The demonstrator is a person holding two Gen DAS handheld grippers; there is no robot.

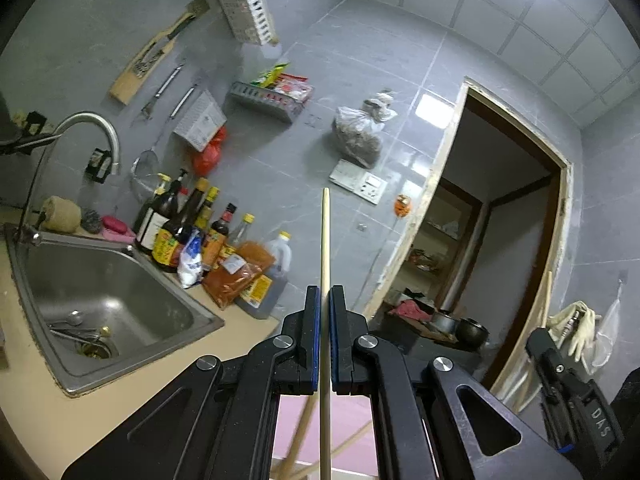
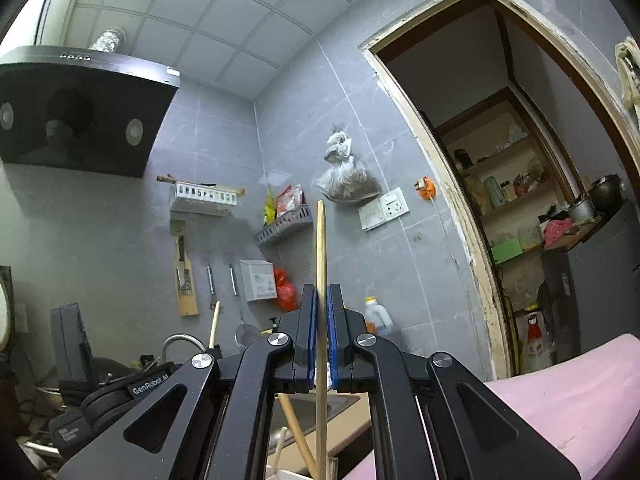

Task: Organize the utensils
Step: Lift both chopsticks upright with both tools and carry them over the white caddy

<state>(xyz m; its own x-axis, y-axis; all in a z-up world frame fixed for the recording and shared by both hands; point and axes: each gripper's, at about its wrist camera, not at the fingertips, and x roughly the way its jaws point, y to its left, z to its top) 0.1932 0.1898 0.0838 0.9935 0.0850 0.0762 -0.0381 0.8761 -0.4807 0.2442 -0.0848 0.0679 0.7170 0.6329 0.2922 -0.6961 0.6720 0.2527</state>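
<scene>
In the left wrist view my left gripper (image 1: pixel 324 290) is shut on a pale wooden chopstick (image 1: pixel 325 236) that runs straight up between its blue pads, past the fingertips. In the right wrist view my right gripper (image 2: pixel 323 288) is likewise shut on a second wooden chopstick (image 2: pixel 321 248), which points up toward the wall. More wooden sticks (image 2: pixel 296 428) lean below the right gripper. The left gripper (image 2: pixel 120 384) shows at that view's lower left with its chopstick tip (image 2: pixel 215 324). The right gripper (image 1: pixel 568 392) appears at the left view's right edge.
A steel sink (image 1: pixel 132 264) with a spoon (image 1: pixel 74 318) lies left, beside sauce bottles (image 1: pixel 188 228). White baskets (image 1: pixel 246 8) and a grey rack (image 1: pixel 264 100) hang on the tiled wall. A pink surface (image 2: pixel 560 400) is lower right, a doorway (image 2: pixel 520 200) beyond.
</scene>
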